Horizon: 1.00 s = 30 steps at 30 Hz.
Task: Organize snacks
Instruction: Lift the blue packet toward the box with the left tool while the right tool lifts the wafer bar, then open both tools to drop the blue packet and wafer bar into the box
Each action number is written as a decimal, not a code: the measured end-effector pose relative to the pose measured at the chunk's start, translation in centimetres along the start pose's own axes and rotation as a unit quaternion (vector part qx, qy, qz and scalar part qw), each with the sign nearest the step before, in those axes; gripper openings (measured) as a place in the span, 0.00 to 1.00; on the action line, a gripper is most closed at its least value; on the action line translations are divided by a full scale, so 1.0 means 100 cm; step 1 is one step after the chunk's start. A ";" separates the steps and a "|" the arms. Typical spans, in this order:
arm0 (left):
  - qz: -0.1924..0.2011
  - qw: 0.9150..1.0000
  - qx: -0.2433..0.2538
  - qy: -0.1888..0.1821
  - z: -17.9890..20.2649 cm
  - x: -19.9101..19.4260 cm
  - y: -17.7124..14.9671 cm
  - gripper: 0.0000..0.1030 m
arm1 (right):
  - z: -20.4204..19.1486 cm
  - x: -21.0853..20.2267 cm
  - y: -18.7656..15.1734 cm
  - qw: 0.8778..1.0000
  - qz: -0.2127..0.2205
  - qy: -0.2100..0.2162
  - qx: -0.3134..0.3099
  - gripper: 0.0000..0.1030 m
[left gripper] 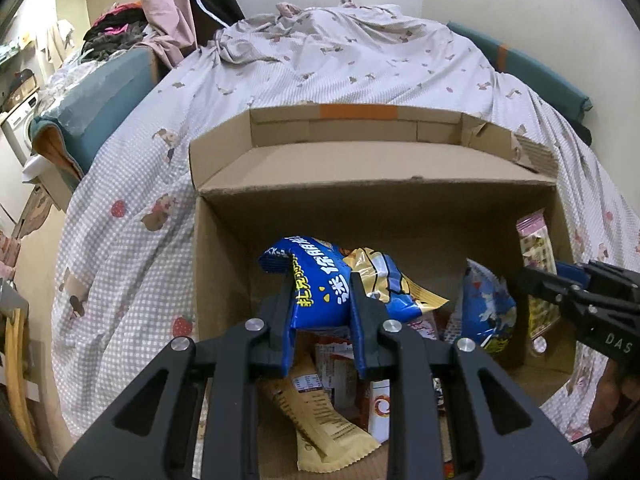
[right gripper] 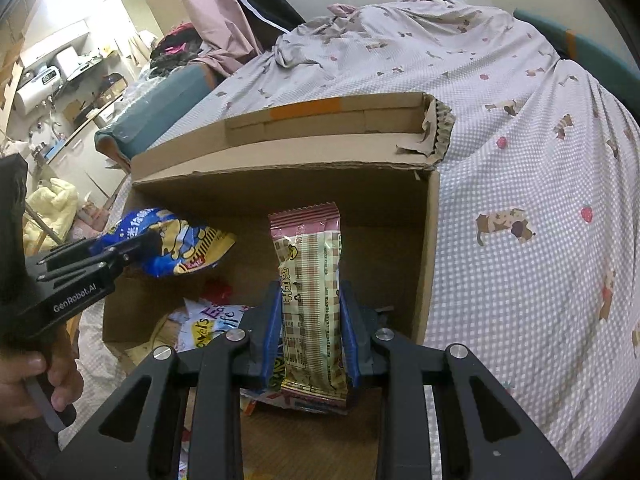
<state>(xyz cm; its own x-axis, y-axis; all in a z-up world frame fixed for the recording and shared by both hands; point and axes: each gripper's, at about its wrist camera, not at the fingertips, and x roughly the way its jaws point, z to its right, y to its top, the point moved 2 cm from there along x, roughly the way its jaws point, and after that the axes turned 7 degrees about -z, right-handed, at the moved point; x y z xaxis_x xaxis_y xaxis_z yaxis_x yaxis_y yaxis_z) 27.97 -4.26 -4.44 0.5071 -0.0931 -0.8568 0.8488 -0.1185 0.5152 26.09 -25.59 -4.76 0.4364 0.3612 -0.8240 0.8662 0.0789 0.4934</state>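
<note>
Snack bags (left gripper: pixel 320 280) (right gripper: pixel 310 300) sit pinched in each hand-held gripper (left gripper: pixel 320 292) (right gripper: pixel 310 300).

- Crinkly plastic snack bag (left gripper: pixel 320 280): blue, yellow print
- Long wafer packet (right gripper: pixel 310 300): pink ends, beige-brown checks
- Open cardboard box (left gripper: pixel 360 204): brown, orange tape
- Cotton bedsheet (right gripper: pixel 520 184): lilac-white gingham, animal motifs

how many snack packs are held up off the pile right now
2. The left tool grips a blue and yellow foil snack bag over the cardboard box; the right tool grips a pink-ended checkered wrapper bar. More packs lie below, some hidden.
</note>
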 end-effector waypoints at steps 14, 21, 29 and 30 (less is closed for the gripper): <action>-0.003 1.000 -0.012 -0.002 -0.004 -0.001 0.003 0.21 | 0.003 0.001 -0.001 1.000 0.004 0.011 0.008 0.31; 0.009 1.000 -0.016 0.000 -0.003 -0.012 0.002 0.58 | 0.002 -0.008 0.000 0.999 0.020 0.026 0.009 0.32; 0.026 1.000 -0.010 -0.001 -0.002 -0.029 -0.003 0.74 | -0.002 -0.017 -0.001 0.999 0.026 0.036 0.009 0.66; 0.026 1.000 -0.012 0.000 -0.003 -0.030 -0.003 0.74 | -0.003 -0.018 -0.002 0.999 0.027 0.035 0.006 0.66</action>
<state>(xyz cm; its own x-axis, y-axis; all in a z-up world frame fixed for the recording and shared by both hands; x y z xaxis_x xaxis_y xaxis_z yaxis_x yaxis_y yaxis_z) 26.21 -3.67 -2.02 0.5506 -0.0987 -0.8289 0.8245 -0.0907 0.5585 25.04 -25.96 -3.27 0.4651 0.4283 -0.7747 0.8449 0.0464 0.5329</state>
